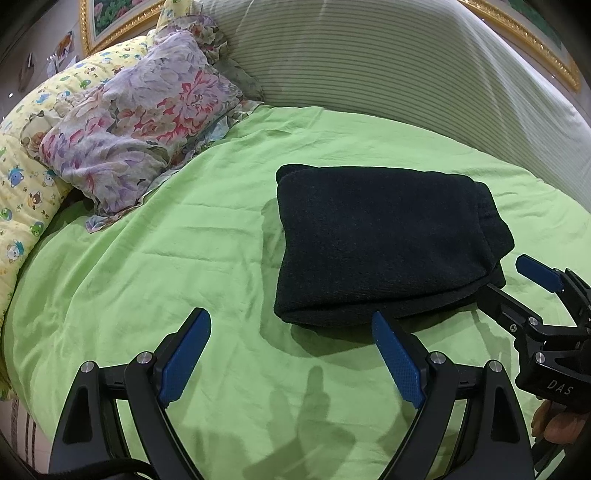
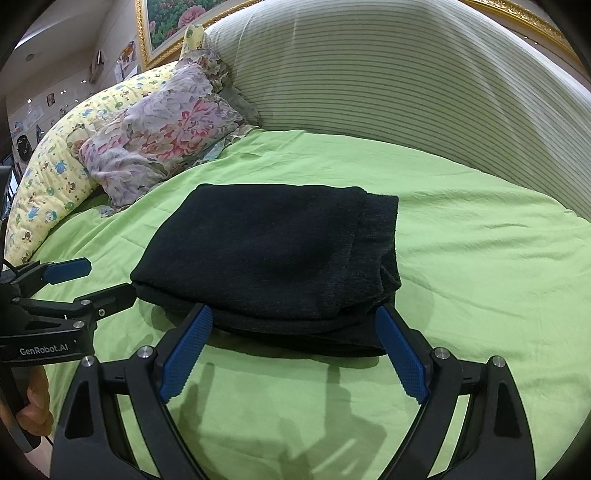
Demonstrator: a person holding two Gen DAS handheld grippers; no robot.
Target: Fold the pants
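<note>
The dark navy pants lie folded in a compact block on the green bed sheet; they also show in the right wrist view. My left gripper is open and empty, just in front of and left of the folded block. My right gripper is open and empty, its blue fingertips at the block's near edge, one at each side. The right gripper shows in the left wrist view by the block's right corner. The left gripper shows in the right wrist view by the left corner.
A floral pillow and a yellow cartoon-print quilt lie at the back left. A striped padded headboard curves behind the bed. A gold-framed picture hangs on the wall.
</note>
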